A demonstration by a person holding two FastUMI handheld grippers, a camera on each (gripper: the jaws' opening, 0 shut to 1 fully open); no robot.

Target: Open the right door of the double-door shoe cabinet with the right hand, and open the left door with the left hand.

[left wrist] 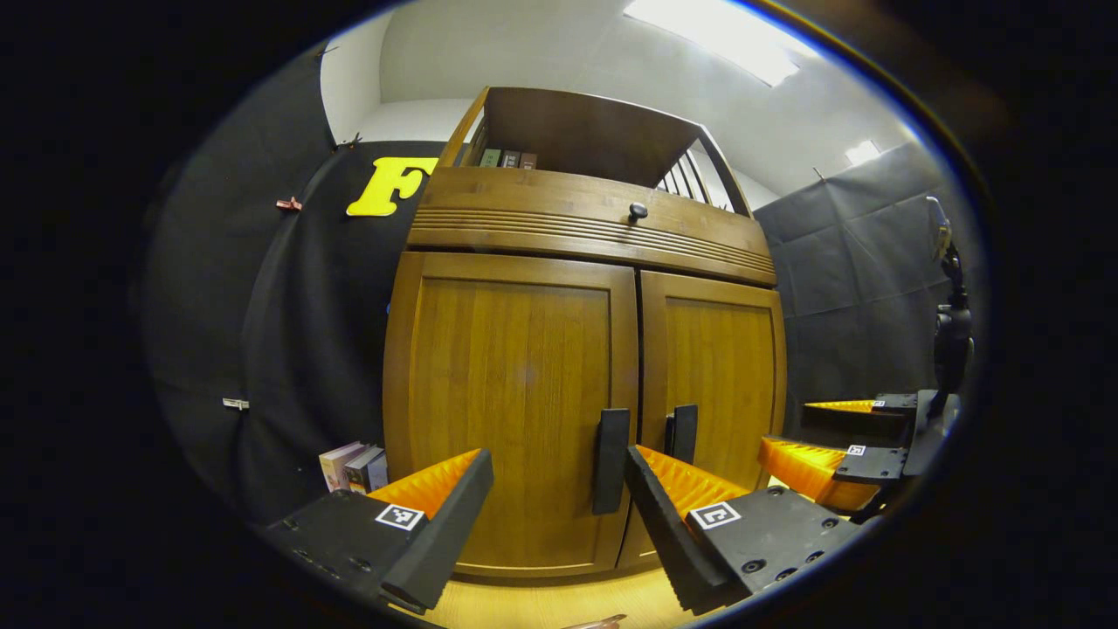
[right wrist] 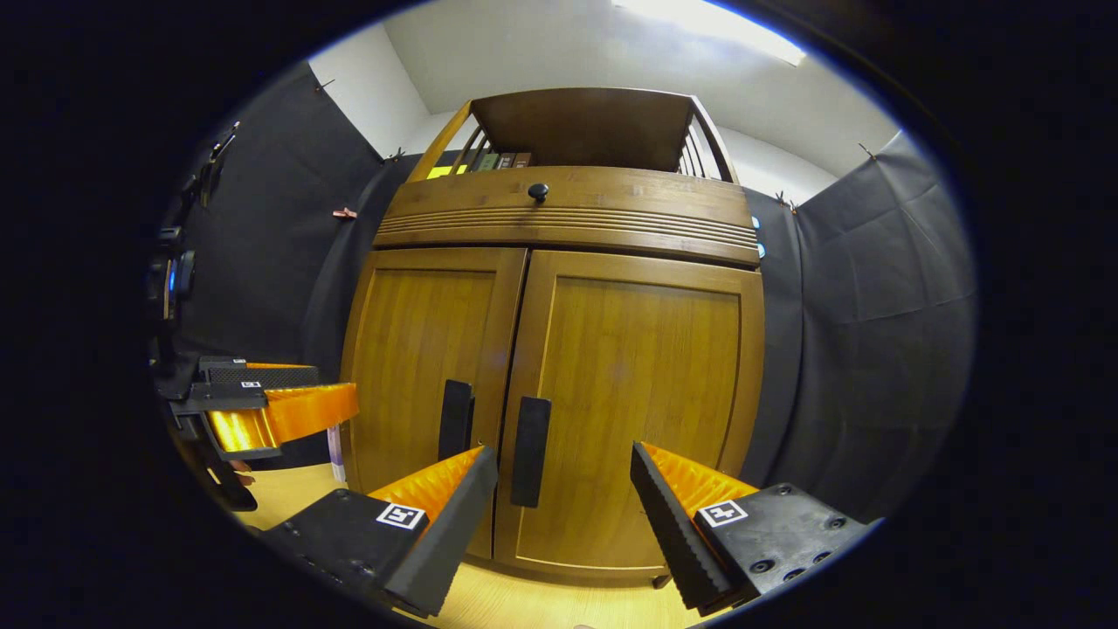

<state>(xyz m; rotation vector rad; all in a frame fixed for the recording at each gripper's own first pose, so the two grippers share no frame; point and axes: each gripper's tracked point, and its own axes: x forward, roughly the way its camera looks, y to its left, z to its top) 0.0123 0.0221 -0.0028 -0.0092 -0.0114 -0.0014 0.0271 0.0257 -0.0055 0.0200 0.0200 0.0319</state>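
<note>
The double-door shoe cabinet (right wrist: 559, 349) stands straight ahead on the pale wood floor (right wrist: 524, 594), both doors closed flush, a small round drawer knob (right wrist: 538, 190) above them and a few books (left wrist: 354, 467) leaning at its lower left. In the right gripper view the right claw (right wrist: 563, 515) is released, its jaws spread wide, and the right door's black bar handle (right wrist: 530, 450) sits in the gap between them, nearer the left finger and apart from both. In the left gripper view the left claw (left wrist: 559, 511) is likewise released and wide, with the left door's black bar handle (left wrist: 611, 459) between its fingers, close beside the right one; whether that finger touches it cannot be told. Neither door has been started, so the step in hand looks to be closing in on the right handle. To do it well, the right claw should shift slightly so the bar is centred, go forward until the pads flank the bar's middle, then clench firmly before any pull. The pull should curve outward to the right, following the hinge on the far right edge, not straight back, or the pads may slide off the smooth bar. The two handles stand just beside each other, so the left claw is best kept off until the right door swings clear.
</note>
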